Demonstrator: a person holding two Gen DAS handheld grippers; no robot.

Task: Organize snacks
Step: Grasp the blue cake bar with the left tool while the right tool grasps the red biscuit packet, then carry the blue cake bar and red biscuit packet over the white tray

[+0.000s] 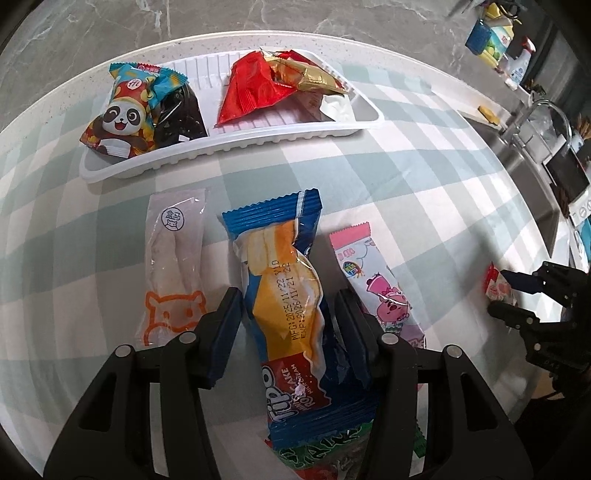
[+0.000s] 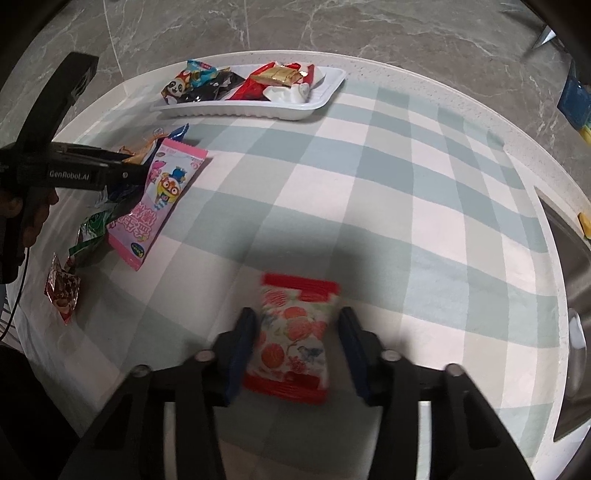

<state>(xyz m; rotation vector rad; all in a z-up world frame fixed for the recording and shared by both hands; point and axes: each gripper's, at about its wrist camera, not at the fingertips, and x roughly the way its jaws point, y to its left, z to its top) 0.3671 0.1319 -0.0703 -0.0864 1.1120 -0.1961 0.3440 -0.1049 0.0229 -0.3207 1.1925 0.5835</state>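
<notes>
Left gripper (image 1: 288, 314) straddles the cake pack (image 1: 291, 314), flanked by a clear pack (image 1: 175, 258) and a pink pack (image 1: 376, 284); pad contact unclear. Right gripper (image 2: 297, 332) likewise around the red pack (image 2: 293, 332), alone on the worktop (image 2: 406, 221).

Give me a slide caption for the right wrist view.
Right tool straddling a red-edged fruit-print snack packet on the checked tablecloth, white tray of snacks beyond.

A home kitchen here: steel sink (image 1: 532, 173) with curved chrome tap (image 1: 543, 110), grey marble-look floor (image 2: 332, 29), green-and-white checked cloth (image 2: 369, 192) over the pale desk (image 2: 424, 74).
</notes>
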